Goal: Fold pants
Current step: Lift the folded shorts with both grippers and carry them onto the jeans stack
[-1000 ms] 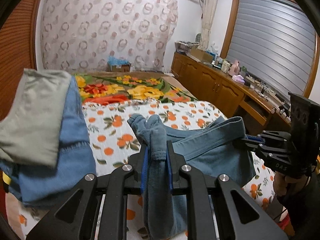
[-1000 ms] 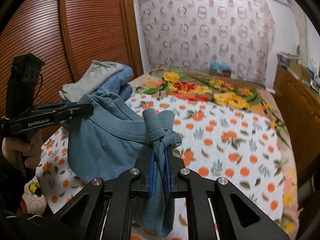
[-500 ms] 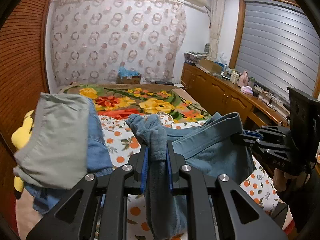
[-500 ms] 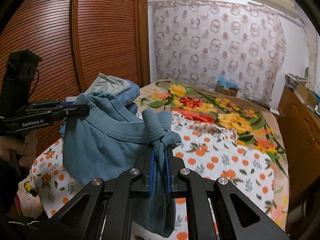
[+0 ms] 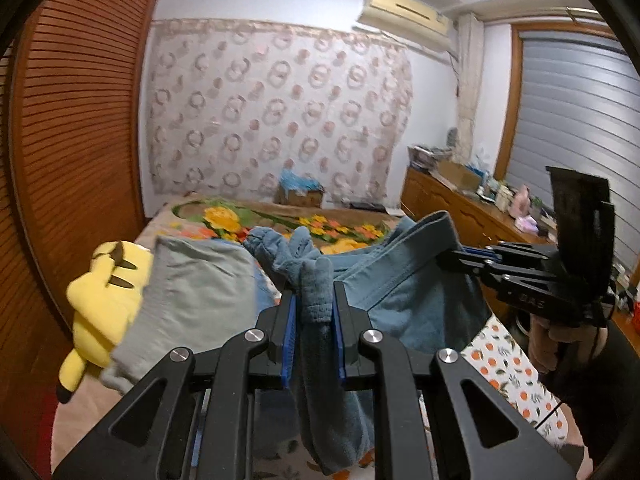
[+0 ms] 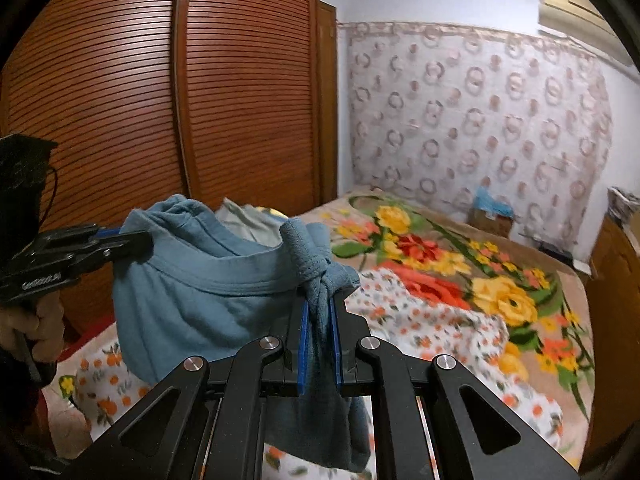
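A: Status of claws?

B: Left claw point(image 5: 314, 312) pinching a bunched edge of the blue pants point(image 5: 404, 296), blue pads pressed tight on the cloth. Right claw point(image 6: 320, 316) likewise pinching a knotted-looking wad of the same pants point(image 6: 192, 292). No slack seen between pads and fabric on either side.

A: Location of the garment?

B: Hanging in the air between the two claws, waistband stretched across, body of the cloth drooping below. Clear of the bed point(image 6: 440, 320) over most of its length; lowest folds out of view under the claw frames, so contact there cannot be told.

A: Change over the last second?

B: Both claws raised and tipped upward. A second ago the pants still low over the orange-print sheet point(image 5: 508, 364); now lifted well above it, with more wall and the air conditioner point(image 5: 404, 12) showing in the left wrist view. Grip unchanged throughout. Yellow plush toy point(image 5: 100, 300) newly in sight beside the grey-green garment point(image 5: 192, 300) at the left.

A: Meaning for the task?

B: Judged as the lift-and-spread stage, not yet a fold. Garment still crumpled between the grips, legs not laid out. Probably needs a shake or a pull apart, then a lay-down on the sheet.

A: Risks?

B: Bunched grips likely to leave twisted cloth on lay-down. Stack of clothes close at the left; possible snag.
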Demonstrator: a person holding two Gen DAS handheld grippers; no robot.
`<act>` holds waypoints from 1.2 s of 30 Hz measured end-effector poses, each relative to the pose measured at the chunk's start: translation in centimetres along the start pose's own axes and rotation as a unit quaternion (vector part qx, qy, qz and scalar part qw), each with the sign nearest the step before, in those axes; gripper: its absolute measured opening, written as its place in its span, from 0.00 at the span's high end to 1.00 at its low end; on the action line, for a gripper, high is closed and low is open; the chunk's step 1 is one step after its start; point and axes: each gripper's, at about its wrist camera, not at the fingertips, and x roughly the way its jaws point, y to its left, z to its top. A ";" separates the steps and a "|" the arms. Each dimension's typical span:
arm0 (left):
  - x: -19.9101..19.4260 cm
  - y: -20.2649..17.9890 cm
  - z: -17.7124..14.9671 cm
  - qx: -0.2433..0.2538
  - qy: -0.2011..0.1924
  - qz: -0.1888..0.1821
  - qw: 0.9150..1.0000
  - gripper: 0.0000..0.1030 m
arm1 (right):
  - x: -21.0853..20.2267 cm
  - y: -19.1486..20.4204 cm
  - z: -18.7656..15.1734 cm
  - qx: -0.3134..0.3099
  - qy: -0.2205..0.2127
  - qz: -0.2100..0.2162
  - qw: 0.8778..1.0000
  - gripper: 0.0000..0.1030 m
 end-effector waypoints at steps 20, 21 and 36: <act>1.4 7.4 -1.7 -0.083 -0.022 0.095 0.992 0.84 | 15.5 -3.6 5.4 -0.048 -0.006 0.098 0.994 0.91; 1.4 7.6 -1.9 -0.088 -0.023 0.099 0.991 0.84 | 16.2 -3.4 5.6 -0.054 -0.005 0.102 0.993 0.91; 2.5 11.4 -5.3 -0.129 0.026 0.160 0.978 0.72 | 24.6 -2.3 6.0 -0.095 0.033 0.157 0.982 0.91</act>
